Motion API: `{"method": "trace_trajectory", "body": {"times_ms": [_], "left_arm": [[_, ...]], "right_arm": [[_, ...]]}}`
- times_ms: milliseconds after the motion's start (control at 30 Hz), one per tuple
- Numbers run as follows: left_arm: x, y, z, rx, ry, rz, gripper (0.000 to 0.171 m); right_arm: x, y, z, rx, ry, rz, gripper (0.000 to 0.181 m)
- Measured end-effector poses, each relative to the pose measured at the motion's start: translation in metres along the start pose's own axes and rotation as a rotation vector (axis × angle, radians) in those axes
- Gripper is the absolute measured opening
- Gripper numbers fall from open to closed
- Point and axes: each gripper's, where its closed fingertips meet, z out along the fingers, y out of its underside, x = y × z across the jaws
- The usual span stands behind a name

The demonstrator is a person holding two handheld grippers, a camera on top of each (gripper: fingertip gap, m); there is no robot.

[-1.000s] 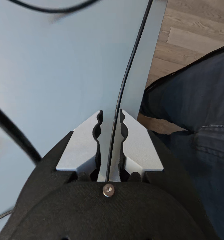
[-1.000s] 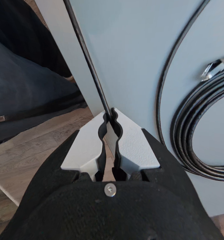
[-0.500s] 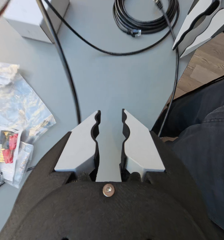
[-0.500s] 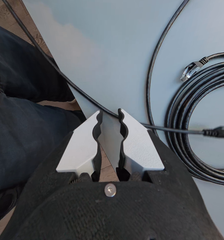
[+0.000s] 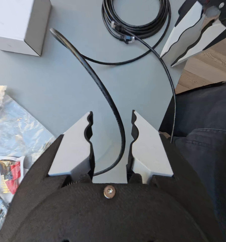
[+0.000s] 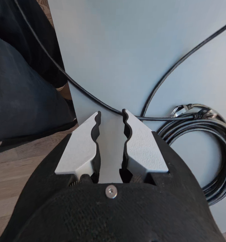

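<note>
A long black cable lies on the grey-blue table (image 5: 54,81), mostly wound in a coil (image 5: 136,22). My left gripper (image 5: 112,112) is open, and a loose loop of the cable (image 5: 105,96) runs between its fingers without being pinched. A clear-tipped plug (image 5: 128,38) lies by the coil. My right gripper (image 6: 111,111) is open and empty; a thin stretch of cable (image 6: 83,91) crosses just past its fingertips to a plug (image 6: 196,115) on the coil (image 6: 204,150). It also shows in the left wrist view (image 5: 166,60), at the table's right edge.
A white box (image 5: 15,26) stands at the far left. Clear plastic bags (image 5: 14,125) and a small packet with red parts (image 5: 10,174) lie at the left. A person's dark trouser leg (image 5: 204,150) is by the table's right edge, over wood floor (image 5: 207,62). My hands' fingertips stand some 25 centimeters from each other. From my right tips it is roughly 9 centimeters to the clear-tipped plug (image 5: 128,38); from my left, 25 centimeters. Look for it in the right wrist view (image 6: 180,109) too.
My right gripper opened and let go of the thin cable, which now lies across its tips. My left gripper pulled back, opened wider, and the cable loop now sits between its fingers.
</note>
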Motion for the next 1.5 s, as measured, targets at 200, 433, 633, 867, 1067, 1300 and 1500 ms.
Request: {"method": "trace_trajectory", "body": {"times_ms": [200, 433, 633, 867, 1067, 1300, 1500], "left_arm": [[0.002, 0.001, 0.012, -0.076, 0.099, 0.101, 0.001], [-0.037, -0.052, -0.039, -0.073, 0.085, 0.262, 0.000], [-0.083, -0.103, -0.093, -0.011, -0.028, 0.340, 0.000], [-0.115, -0.135, -0.121, 0.008, -0.104, 0.390, 0.000], [-0.113, -0.169, -0.148, 0.050, -0.140, 0.441, 0.000], [-0.097, -0.186, -0.157, 0.079, -0.136, 0.433, 0.000], [-0.085, -0.197, -0.164, 0.127, -0.153, 0.424, 0.000]], "right_arm": [[0.003, -0.009, 0.013, -0.067, -0.064, -0.223, 0.040], [-0.004, 0.010, 0.008, -0.212, -0.198, -0.031, 0.009], [-0.006, 0.032, -0.026, -0.104, 0.036, 0.405, 0.007], [-0.008, 0.078, -0.033, -0.107, 0.221, 0.702, 0.008], [0.009, 0.071, -0.021, -0.091, 0.178, 0.776, 0.012], [0.041, 0.016, -0.065, 0.203, 0.233, 0.810, 0.046], [0.074, 0.011, -0.028, 0.128, 0.443, 0.665, 0.062]]}}
